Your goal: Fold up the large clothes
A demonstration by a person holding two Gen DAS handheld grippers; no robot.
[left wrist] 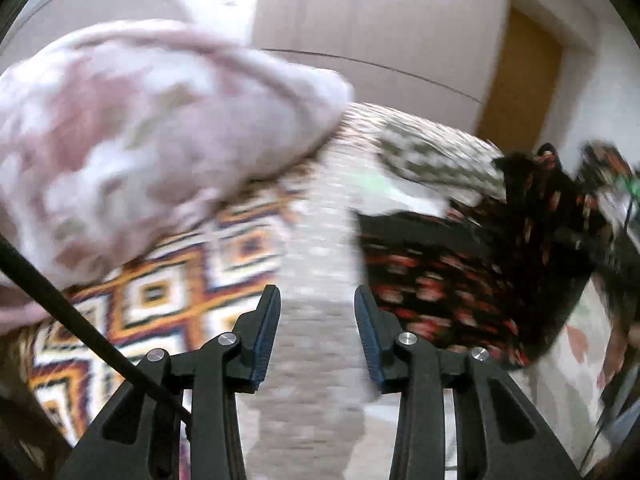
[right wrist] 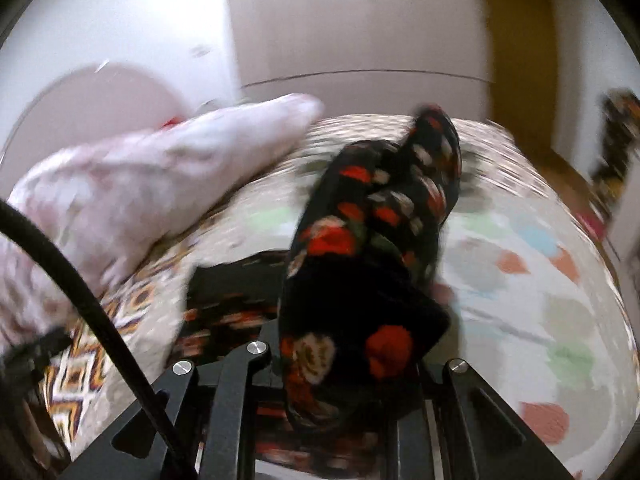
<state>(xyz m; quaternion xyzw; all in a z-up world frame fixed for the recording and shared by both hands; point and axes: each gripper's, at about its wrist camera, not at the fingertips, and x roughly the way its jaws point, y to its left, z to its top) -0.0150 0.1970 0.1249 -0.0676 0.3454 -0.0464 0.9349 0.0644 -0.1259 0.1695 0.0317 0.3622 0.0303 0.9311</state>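
1. I am holding the black floral garment [right wrist: 372, 216] in my right gripper [right wrist: 344, 364]; the cloth is bunching over the fingers and hiding them, so I am judging the jaws clamped on it from how the fabric is rising out of the mount.
2. My left gripper [left wrist: 317, 332] is standing with its fingers apart, gripping nothing, over the patterned bedspread [left wrist: 160, 292].
3. The rest of the garment is lying spread on the bed [left wrist: 460, 272], to the right of my left gripper.
4. It is looking thin, light and limp, so I am expecting sagging and bunching.
5. I am planning to take a hem edge or corner, not the middle.
6. A pink quilt [left wrist: 132, 132] is heaped at the left.
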